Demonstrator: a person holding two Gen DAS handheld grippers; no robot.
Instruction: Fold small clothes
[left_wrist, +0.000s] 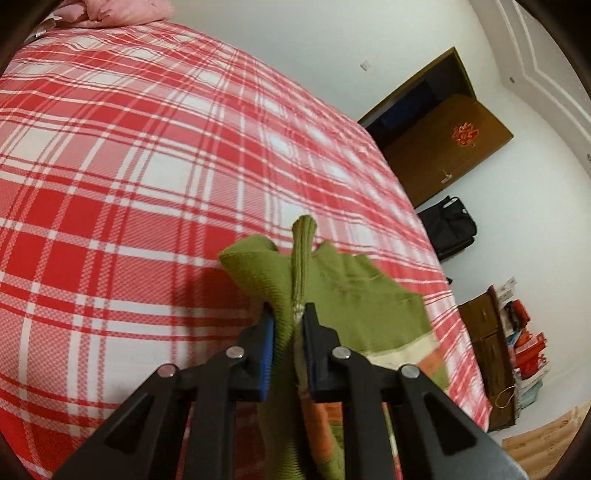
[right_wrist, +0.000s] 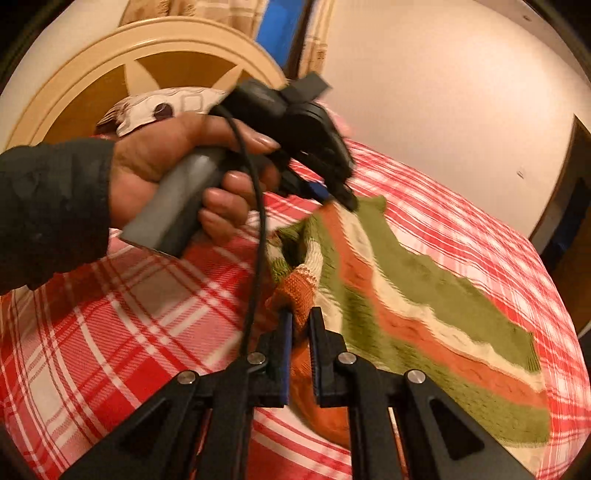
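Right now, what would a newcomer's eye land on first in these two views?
The striped knit sweater, green, orange and cream, lies across the red plaid bedsheet. Both grippers pinch it: the left gripper on its green zippered collar, the right gripper on an orange cuff. A hand grips the left gripper's handle, upper left.

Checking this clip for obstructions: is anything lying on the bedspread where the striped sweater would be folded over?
Nothing visible does. Both claws are shut on the striped sweater: the left claw at its green zipped edge, the right claw at an orange cuff. The plaid bedspread beyond it shows bare; the pink bedding lies at the far end.
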